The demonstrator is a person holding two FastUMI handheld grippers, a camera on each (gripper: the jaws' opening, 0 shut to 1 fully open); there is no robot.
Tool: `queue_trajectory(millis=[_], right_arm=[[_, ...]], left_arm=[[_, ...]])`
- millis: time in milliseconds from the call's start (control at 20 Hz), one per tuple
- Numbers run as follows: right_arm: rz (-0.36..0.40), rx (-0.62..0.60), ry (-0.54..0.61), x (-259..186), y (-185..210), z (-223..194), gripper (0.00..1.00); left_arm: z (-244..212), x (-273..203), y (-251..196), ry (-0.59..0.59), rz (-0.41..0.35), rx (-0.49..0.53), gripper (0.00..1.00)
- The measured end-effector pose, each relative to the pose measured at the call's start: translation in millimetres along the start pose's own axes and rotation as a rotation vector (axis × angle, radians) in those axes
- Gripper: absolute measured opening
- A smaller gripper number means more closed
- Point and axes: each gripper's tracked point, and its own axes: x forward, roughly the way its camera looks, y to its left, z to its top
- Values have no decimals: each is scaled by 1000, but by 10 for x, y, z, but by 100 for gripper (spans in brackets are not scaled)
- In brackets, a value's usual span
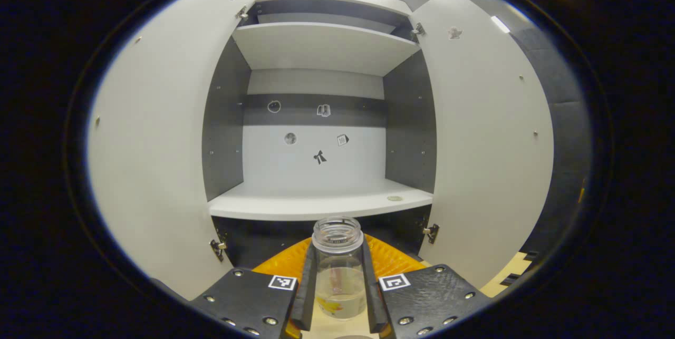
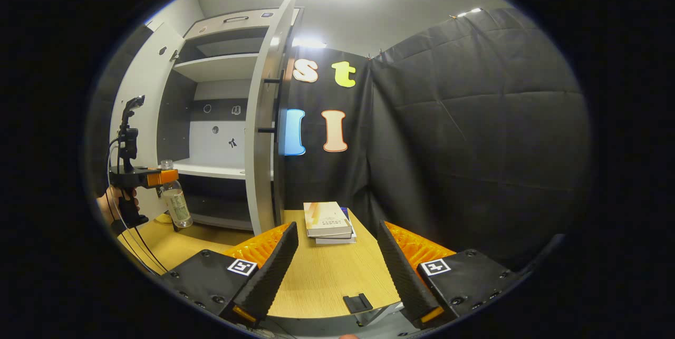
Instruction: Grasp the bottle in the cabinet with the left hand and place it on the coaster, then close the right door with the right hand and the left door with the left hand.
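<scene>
Left gripper (image 1: 340,281) clenched on the clear plastic bottle (image 1: 339,270), both fingers pressing its sides below the open neck; bottle out of the cabinet (image 1: 316,204), held upright above the wooden table (image 2: 327,275). Right gripper (image 2: 337,265) released, fingers wide, idle over the table near the stacked books (image 2: 327,221). Both doors open. Coaster not made out (possibly under the bottle). Lower slowly, keep the bottle plumb, release only once its base sits flat.

Black cloth wall (image 2: 474,117) behind wooden table (image 2: 327,270).
</scene>
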Motion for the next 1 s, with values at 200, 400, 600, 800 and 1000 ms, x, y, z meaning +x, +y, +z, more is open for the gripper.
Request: queue_trajectory(millis=[200,400,600,800,1000], right_arm=[[17,-4,-1,8,102,-9,95],[29,4,-1,-19,184,-9,97],[24,-3,13,-58,222,-64,97],[17,-13,34,-101,245,-140,97],[11,-15,51,-118,239,-198,97]], left_arm=[[-266,-146,49,12,0,-30,42],[-531,-304,71,5,-7,-74,42],[-946,-406,89,47,-7,-87,42],[-1305,-470,40,94,-22,-94,42],[-1575,-528,-26,125,-36,-76,41]])
